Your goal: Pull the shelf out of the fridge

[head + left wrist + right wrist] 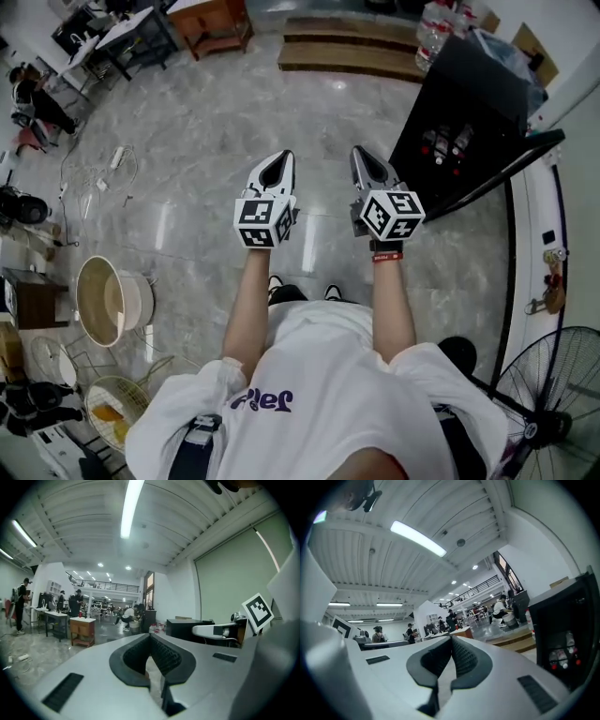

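While both arms stretch forward at about the same height, the left tool has its 2 jaws pressed together at the tips, with nothing between them. Its ribbed black pads meet in a point in the left gripper view. The right tool is pressed together the same way and is also empty, its pads touching at the front. Each tool carries a marker cube at the wrist end. The 2 tools sit side by side, close but apart, above a grey polished floor.

Ahead and to the right of the right tool, well apart from it, stands the black fridge, with bottles showing in its dark interior. Its shelf cannot be made out from here. Neither tool touches the fridge.

Farther out, low wooden platforms lie past the fridge, a round tub sits at the left, and a fan stands at the lower right.
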Demonstrator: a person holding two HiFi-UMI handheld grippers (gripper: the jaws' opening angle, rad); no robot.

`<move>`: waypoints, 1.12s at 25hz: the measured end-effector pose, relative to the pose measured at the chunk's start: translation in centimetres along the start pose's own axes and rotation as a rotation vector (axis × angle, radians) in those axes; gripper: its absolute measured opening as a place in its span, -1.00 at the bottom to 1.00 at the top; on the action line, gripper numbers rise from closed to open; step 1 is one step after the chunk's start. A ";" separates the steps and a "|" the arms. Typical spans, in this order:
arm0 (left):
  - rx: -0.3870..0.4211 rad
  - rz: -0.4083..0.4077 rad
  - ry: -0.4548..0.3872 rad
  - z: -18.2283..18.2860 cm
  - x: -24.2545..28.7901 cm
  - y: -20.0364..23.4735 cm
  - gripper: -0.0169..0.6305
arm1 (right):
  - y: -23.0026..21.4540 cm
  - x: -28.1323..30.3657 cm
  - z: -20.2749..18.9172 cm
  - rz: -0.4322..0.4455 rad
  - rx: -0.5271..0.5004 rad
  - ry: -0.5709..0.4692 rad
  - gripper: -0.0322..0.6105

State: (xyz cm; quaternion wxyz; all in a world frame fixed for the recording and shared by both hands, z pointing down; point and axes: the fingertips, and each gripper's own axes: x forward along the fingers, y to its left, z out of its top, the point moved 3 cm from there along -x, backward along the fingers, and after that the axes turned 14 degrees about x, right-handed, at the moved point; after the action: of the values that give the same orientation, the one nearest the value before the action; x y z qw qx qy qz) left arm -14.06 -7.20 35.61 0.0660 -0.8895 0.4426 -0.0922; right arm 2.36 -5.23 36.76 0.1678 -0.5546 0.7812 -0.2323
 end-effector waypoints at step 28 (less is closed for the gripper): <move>0.045 -0.746 -0.110 -1.8 18.5 -4.5 -0.90 | -10.2 0.5 -0.1 -0.726 0.073 -0.334 -0.85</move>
State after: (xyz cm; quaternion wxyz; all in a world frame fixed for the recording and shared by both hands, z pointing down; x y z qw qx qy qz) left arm -0.05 -19.31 40.22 0.0711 -0.9915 0.0821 -0.0714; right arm 10.16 -8.52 42.43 0.2191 -0.8184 0.4877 -0.2106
